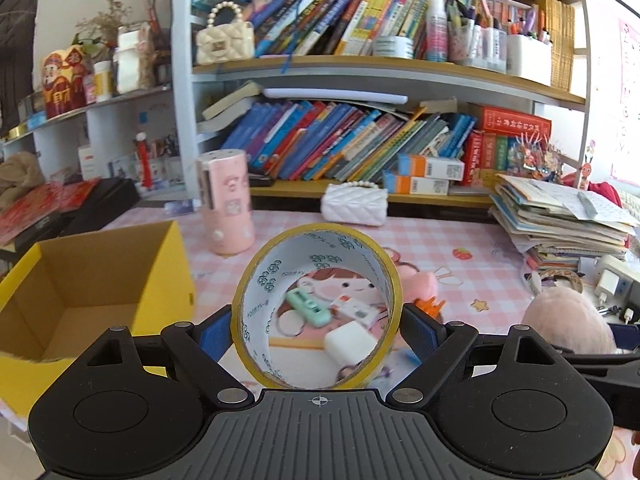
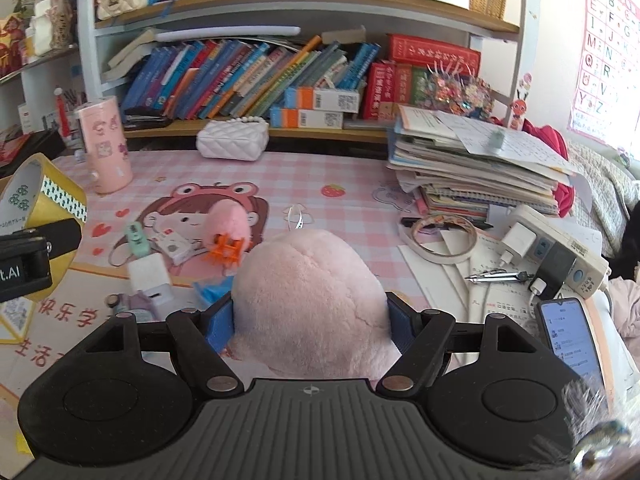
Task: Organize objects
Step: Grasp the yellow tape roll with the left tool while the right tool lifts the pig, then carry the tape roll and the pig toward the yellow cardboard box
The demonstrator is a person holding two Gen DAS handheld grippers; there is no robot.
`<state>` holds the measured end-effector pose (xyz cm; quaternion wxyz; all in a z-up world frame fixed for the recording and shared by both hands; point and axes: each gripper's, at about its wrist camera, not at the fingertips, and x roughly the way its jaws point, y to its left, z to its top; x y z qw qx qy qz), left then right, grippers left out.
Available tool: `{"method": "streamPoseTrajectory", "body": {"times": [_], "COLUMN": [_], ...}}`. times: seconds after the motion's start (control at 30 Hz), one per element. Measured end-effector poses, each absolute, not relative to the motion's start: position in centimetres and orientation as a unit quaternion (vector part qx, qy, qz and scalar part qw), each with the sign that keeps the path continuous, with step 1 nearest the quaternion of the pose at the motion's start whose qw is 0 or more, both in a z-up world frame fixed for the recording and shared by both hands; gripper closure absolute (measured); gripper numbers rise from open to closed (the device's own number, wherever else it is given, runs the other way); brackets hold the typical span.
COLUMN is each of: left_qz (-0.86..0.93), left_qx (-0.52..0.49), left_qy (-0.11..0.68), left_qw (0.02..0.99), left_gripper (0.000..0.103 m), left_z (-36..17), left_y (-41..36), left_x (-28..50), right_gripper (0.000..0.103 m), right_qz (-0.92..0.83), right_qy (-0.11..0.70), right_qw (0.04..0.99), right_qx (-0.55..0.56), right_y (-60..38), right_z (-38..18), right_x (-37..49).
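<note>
The roll of yellow packing tape sits clamped between the blue pads of the left gripper, held above the desk mat. Its hole faces straight along the fingers, so the ring's axis runs forward and the mat's clutter shows through it. The white inner liner carries a repeating green logo with small print too fine to read. Just left of it and lower stands an open yellow cardboard box, its brown inside showing.

The pink plush toy is squeezed between the blue pads of the right gripper, rounded end pointing forward, a white tag beyond its far end. The tape and the left gripper appear at this view's left edge, the black body marked "t.AI".

Through the ring lie a mint green stapler and a white charger cube. Farther back stand a pink cylinder with stickers and a white quilted purse. The mat bears red Chinese characters near its front edge; an alphabet chart hangs on the wall at right.
</note>
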<state>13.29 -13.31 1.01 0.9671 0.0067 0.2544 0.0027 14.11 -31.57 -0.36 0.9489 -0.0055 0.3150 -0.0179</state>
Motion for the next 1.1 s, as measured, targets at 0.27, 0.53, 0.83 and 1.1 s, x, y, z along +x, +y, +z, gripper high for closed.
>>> {"method": "streamPoseTrajectory", "body": {"times": [0.27,0.53,0.83,1.1], "left_qz": [0.024,0.038,0.056,0.073], "left_qx": [-0.011,-0.019,-0.029,-0.027], "left_qy": [0.258,0.265,0.275,0.271], "left_qw": [0.966,0.963,0.959,0.959], "left_gripper": [0.016,0.016,0.016,0.016], "left_z": [1.1,0.7,0.5,1.1], "left_y": [-9.6,-7.0,-4.0,-1.1], "left_x": [11.3,9.5,7.8,6.0], "right_gripper": [0.03,0.03,0.03,0.03], "right_qz": [-0.011,0.007,0.031,0.051], "right_qy": [0.31,0.311,0.316,0.319], "right_qw": [0.95,0.95,0.948,0.946], "right_qx": [-0.015,-0.028,-0.039,-0.035], "right_y": [-28.3,-25.3,-21.8,-18.8], "right_z": [0.2,0.4,0.4,0.6], "right_x": [12.5,11.5,10.4,9.4]}}
